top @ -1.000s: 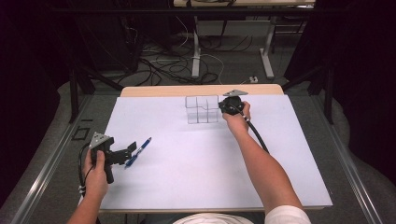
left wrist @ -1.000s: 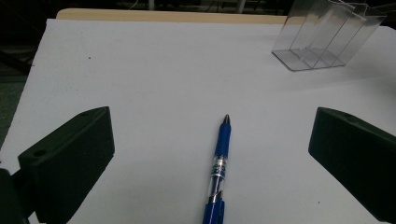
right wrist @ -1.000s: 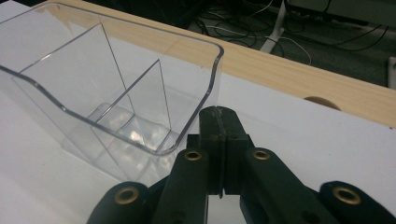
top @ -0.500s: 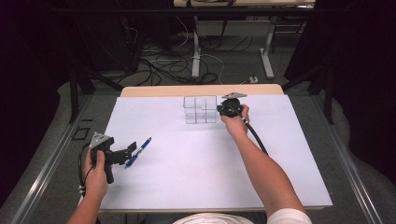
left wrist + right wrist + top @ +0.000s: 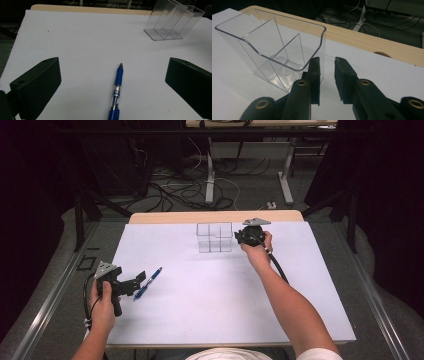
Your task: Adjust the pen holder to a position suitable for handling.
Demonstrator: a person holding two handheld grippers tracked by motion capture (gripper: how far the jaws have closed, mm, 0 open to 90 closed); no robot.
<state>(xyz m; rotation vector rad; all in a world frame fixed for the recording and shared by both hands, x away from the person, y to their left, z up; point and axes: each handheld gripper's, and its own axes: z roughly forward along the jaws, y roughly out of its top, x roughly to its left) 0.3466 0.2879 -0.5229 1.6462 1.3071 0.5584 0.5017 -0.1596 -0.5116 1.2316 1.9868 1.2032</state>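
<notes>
- Two grippers at work on a white table (image 5: 300, 315): left gripper (image 5: 141, 279) near the front-left, right gripper (image 5: 237, 237) at the far middle.
- Blue pen (image 5: 116, 91) lies flat on the table, apart from the organizer, tip pointing away from the person; likely the thing to be picked up.
- Left gripper: jaws spread wide, pen on the table between them, pads not touching it. Looks lined up to straddle the barrel before closing.
- Clear organizer (image 5: 272, 50) stands upright near the far wooden edge, with divider walls and empty compartments; probably the pen's destination.
- Right gripper (image 5: 327, 68): jaws have just been opening, now a narrow gap, nothing between them. The left jaw sits just beside the organizer's near wall; contact hard to tell.
- Judgement: right gripper placed there to steady or nudge the organizer while the left takes the pen.
</notes>
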